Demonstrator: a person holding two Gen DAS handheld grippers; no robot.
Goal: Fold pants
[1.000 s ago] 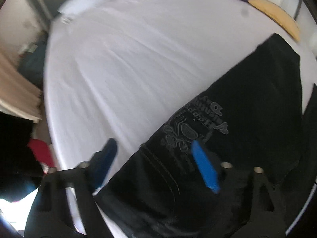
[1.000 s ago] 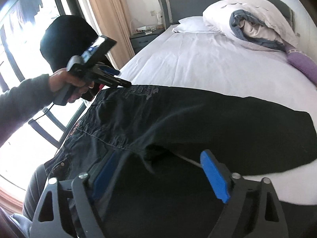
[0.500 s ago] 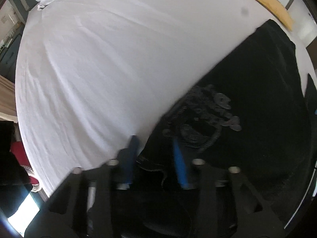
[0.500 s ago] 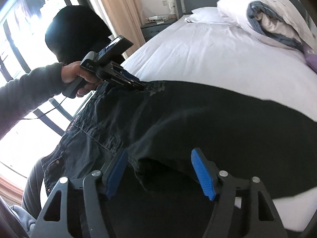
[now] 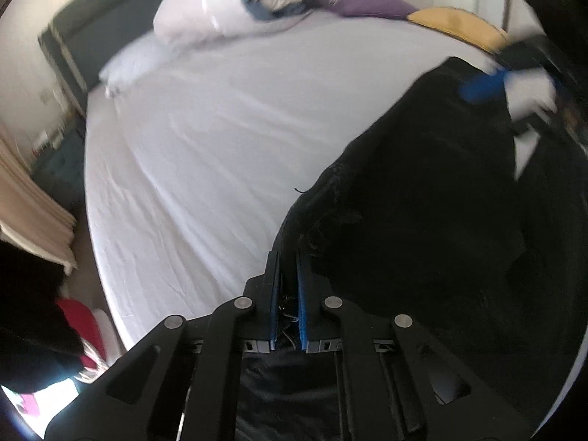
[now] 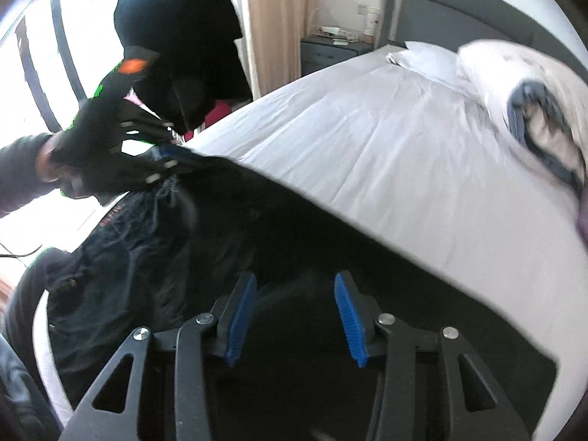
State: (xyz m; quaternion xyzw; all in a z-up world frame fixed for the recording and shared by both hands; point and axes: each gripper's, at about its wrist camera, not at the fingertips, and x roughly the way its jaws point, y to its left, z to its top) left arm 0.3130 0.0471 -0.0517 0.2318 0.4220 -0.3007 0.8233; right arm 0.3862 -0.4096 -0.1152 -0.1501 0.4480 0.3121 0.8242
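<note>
Black pants [image 5: 422,202] lie across the near side of a white bed. My left gripper [image 5: 287,268] is shut on the waistband edge of the pants and lifts it off the sheet; it also shows in the right wrist view [image 6: 161,161], held up at the left. My right gripper [image 6: 292,294] is open just above the dark cloth of the pants [image 6: 275,228], its blue pads apart with nothing between them. It appears blurred in the left wrist view [image 5: 481,86] near the far leg end.
The white sheet [image 5: 220,147] stretches to the left and far side. A bundled duvet [image 6: 533,92] and pillows lie at the grey headboard [image 6: 459,11]. A nightstand [image 6: 330,46], a beige curtain and a window are beyond the bed's left edge.
My left gripper closed on the waistband edge and raised it. My right gripper narrowed a little and moved forward over the pants while staying open.
</note>
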